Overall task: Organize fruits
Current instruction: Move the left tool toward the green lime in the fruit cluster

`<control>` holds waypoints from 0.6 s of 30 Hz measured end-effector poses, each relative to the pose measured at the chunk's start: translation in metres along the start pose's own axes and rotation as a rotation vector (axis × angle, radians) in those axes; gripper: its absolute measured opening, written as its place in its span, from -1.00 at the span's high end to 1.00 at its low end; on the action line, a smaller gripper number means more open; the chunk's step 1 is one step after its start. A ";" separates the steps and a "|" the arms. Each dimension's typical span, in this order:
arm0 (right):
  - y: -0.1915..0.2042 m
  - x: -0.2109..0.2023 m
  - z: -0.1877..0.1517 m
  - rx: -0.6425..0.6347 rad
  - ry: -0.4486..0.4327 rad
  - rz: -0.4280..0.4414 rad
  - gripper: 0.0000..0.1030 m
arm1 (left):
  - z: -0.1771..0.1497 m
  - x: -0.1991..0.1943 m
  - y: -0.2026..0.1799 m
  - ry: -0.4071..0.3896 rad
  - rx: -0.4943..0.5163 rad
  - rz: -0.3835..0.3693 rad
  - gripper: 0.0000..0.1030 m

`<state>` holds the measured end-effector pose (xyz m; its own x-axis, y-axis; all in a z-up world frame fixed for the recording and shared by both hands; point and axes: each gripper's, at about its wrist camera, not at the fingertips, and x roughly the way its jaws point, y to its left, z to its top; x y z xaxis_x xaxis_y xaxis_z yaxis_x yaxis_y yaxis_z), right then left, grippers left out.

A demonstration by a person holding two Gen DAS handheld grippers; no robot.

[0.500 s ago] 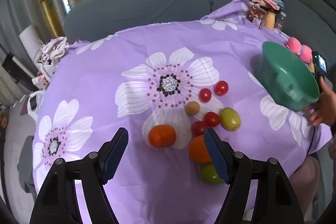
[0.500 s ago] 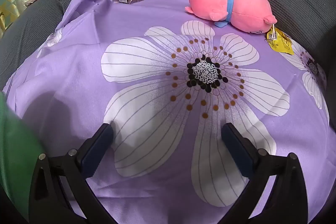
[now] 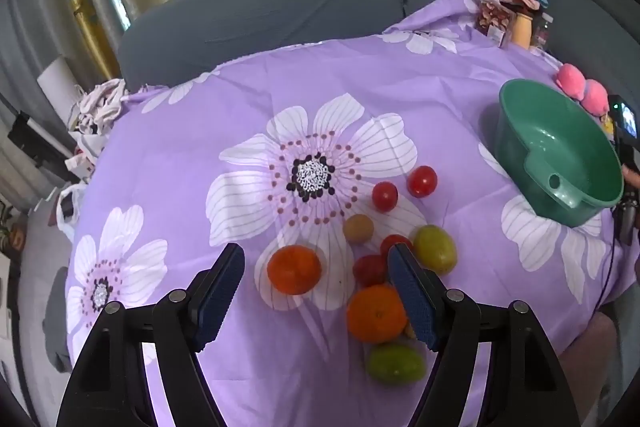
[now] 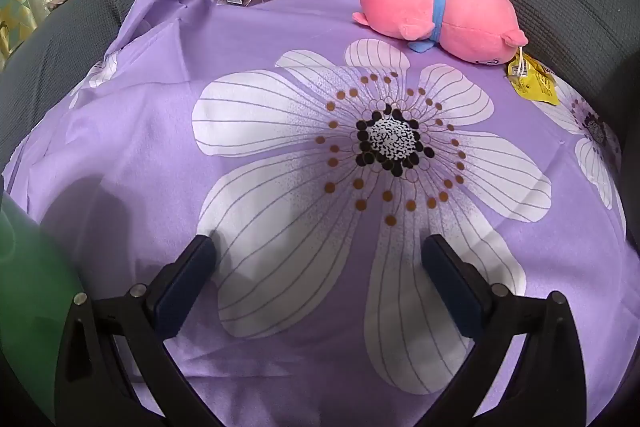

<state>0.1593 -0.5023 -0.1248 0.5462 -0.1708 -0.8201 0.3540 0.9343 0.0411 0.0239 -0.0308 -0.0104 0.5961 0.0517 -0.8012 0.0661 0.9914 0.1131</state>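
Fruits lie in a loose bunch on the purple flower cloth (image 3: 400, 75), right in front of our left gripper (image 3: 316, 291). We see an orange fruit (image 3: 294, 269) sitting between its two wide-open fingers, a bit ahead of the tips, and nothing is held. A second orange one (image 3: 374, 313) touches the inner side of the right finger. Small red tomatoes (image 3: 421, 181) and green fruits (image 3: 435, 249) lie near them, farther on and to the right. The green bowl (image 3: 520, 131) stands off to the right, well apart from the bunch and empty. Our right gripper (image 4: 318, 267) is wide open too, over bare cloth, with the bowl at its left edge. So we think the left hand is nearer to the fruit and should go straight ahead and down for the first orange one.
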 end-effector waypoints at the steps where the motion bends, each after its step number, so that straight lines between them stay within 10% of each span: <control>1: 0.000 0.000 0.000 -0.003 -0.003 0.000 -1.00 | 0.001 0.001 -0.001 0.000 0.002 0.006 -0.44; 6: 0.001 -0.012 0.002 0.006 0.012 -0.042 -0.98 | 0.008 -0.001 -0.004 -0.006 0.004 0.010 -0.44; 13: -0.005 -0.116 -0.009 -0.003 -0.222 -0.170 -0.99 | 0.008 -0.016 -0.004 -0.031 0.012 -0.006 -0.44; 18: 0.043 -0.192 -0.034 -0.130 -0.326 -0.024 -0.99 | 0.003 -0.026 -0.003 -0.044 0.006 -0.032 -0.44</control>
<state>0.0441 -0.4188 0.0149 0.7597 -0.2648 -0.5939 0.2817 0.9572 -0.0665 0.0106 -0.0351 0.0125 0.6286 0.0148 -0.7776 0.0901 0.9917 0.0918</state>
